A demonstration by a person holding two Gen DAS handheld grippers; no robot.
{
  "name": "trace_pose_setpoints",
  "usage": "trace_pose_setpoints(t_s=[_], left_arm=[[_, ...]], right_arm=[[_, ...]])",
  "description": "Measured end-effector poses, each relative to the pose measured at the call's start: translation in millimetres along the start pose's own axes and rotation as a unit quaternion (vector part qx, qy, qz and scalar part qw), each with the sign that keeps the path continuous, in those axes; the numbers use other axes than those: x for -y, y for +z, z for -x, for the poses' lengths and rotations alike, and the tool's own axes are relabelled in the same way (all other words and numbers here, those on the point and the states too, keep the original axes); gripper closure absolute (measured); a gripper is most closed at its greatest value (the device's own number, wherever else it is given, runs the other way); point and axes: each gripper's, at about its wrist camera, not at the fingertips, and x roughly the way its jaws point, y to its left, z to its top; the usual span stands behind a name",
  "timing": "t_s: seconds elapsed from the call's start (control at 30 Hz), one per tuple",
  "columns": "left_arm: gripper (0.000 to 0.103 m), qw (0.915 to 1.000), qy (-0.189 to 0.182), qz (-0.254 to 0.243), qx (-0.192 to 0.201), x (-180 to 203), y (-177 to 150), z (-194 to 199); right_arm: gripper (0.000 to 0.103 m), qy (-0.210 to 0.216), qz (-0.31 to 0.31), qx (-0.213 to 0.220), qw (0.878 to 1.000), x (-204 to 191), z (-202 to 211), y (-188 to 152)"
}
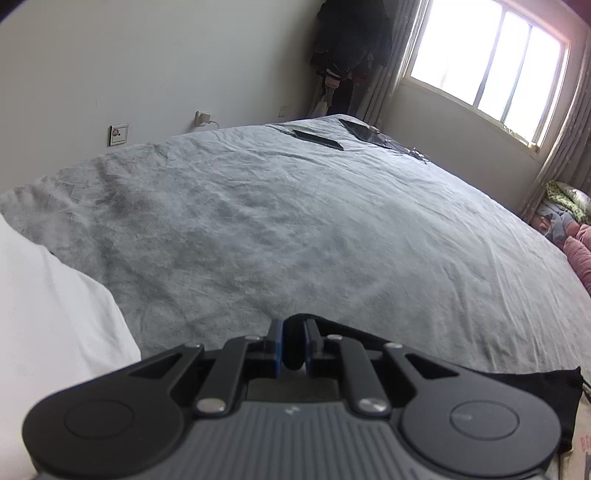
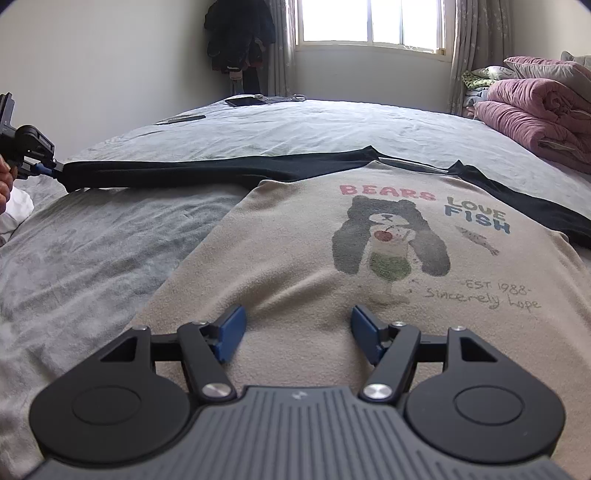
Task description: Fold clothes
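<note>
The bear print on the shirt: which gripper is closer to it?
Right. The right gripper hovers open over the beige shirt, just below the bear print. The left gripper pinches the black sleeve's far end.

Right gripper [image 2: 295,332] spread over beige shirt [image 2: 295,258] (bear print), left gripper [image 2: 55,170] apparently pinching black sleeve [image 2: 166,171]

Both wrist views sit low over the bed [image 1: 295,229], facing the window [image 2: 369,22], sharing its far corner.

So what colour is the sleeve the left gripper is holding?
Black. The sleeve shows best in the right wrist view, pulled out sideways by the left gripper.
</note>
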Motion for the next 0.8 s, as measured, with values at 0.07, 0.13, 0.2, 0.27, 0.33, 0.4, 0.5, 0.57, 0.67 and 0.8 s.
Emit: trace_pose_setpoints(t_s=[0.07,0.13,0.2,0.27,0.33,0.4,0.5,0.57,0.67,0.8], left_arm=[[0.092,0.9999,-0.011,0.002,-0.002,0.0,2.7,-0.9],[0.091,0.9998,-0.021,0.004,-0.004,-0.1,5.3,-1.8],[0.091,0.9997,-0.019,-0.003,-0.013,0.7,7.1,-4.9],[0.09,0.9997,-0.009,-0.008,-0.019,0.2,8.6,-8.5],[0.09,0.9999,-0.006,0.009,-0.008,-4.5,11.3,-8.3],[0.09,0.9994,-0.006,0.033,0.011,-10.7,14.4,-6.1],[0.091,0.9979,0.006,0.056,0.03,-14.3,19.8,-9.0],[0.091,0.9978,-0.005,0.059,0.029,-13.5,18.9,-15.3],[0.09,0.9992,-0.002,0.038,0.01,-10.7,15.0,-23.6],[0.069,0.9992,0.002,0.036,0.015,-19.8,14.7,-19.7]], right_arm=[[0.035,-0.002,0.003,0.0,1.0,-1.3,0.3,0.0],[0.035,-0.004,0.005,-0.001,1.0,-1.4,0.2,0.0],[0.035,-0.003,0.004,-0.001,1.0,-1.3,-0.1,0.0],[0.034,-0.002,0.002,0.0,1.0,-0.8,-0.6,0.1],[0.034,-0.001,0.001,0.0,1.0,-0.5,-1.1,0.1],[0.033,-0.001,0.002,0.0,1.0,-0.8,-1.5,0.0],[0.033,0.002,-0.002,0.0,1.0,0.1,-1.5,-0.2],[0.033,0.005,-0.005,0.0,1.0,0.9,-1.6,-0.3],[0.033,0.008,-0.009,0.001,1.0,2.7,-1.6,-0.7],[0.032,0.015,-0.017,0.003,1.0,6.0,-1.9,-1.3]])
